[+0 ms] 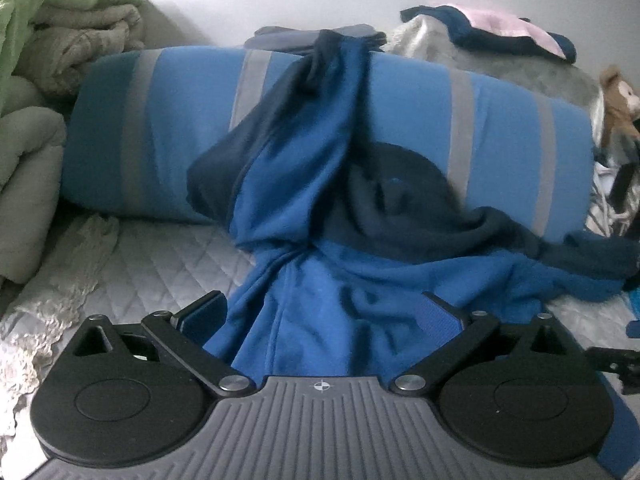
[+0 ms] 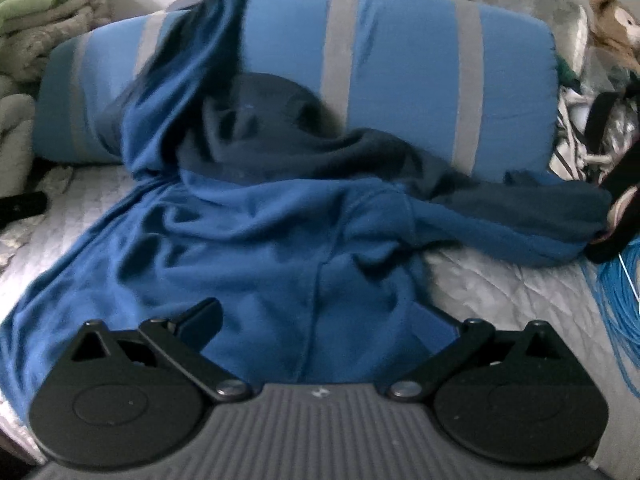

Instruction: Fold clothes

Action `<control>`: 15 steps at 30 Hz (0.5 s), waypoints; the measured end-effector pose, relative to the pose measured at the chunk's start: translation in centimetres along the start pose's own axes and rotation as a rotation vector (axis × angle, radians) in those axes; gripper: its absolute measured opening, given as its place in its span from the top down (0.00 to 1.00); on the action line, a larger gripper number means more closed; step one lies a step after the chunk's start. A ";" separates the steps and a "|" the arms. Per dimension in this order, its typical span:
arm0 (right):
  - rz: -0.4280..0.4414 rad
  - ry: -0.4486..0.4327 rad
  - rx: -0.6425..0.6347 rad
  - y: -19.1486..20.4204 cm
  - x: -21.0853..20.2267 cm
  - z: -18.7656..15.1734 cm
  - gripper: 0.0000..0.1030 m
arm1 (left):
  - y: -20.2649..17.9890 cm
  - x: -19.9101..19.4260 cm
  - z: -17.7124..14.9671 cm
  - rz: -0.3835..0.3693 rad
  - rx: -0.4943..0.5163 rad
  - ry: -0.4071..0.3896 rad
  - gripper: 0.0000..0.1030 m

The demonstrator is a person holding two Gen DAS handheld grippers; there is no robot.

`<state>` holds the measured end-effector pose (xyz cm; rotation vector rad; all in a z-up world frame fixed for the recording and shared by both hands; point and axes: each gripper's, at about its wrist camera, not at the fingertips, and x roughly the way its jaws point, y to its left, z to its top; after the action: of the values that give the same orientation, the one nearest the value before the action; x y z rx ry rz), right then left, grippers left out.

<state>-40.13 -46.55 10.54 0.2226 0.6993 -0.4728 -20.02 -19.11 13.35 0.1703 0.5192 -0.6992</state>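
Both grippers sat low over the hem: the left gripper (image 1: 320,312) and the right gripper (image 2: 320,316) had their fingers spread wide, straddling cloth but clamping nothing. Between them lay the rumpled two-tone blue hooded sweatshirt (image 2: 256,232), body on the pale quilted bedspread (image 2: 500,288), one sleeve thrown up over the blue pillow with grey stripes (image 1: 400,96), the other trailing right. Folding looked barely begun; next, I'd judge, each gripper needed to pinch the hem and pull it flat.

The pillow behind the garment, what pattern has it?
Blue with grey vertical stripes, clearest in the right wrist view.
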 end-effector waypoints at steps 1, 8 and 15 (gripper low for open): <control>-0.007 0.002 0.010 -0.3 0.6 -0.3 0.00 | 0.0 0.2 -0.3 -0.012 -0.002 0.002 0.00; -0.007 -0.036 0.038 0.4 2.0 0.0 0.00 | -0.4 3.0 -2.6 -0.057 -0.038 0.068 0.00; 0.004 0.057 0.042 1.2 3.8 0.4 0.00 | -2.2 5.4 -5.1 0.000 0.080 0.156 0.00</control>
<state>-36.79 -46.93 8.39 0.2777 0.7452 -0.4790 -20.05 -22.20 6.26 0.3014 0.6405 -0.7110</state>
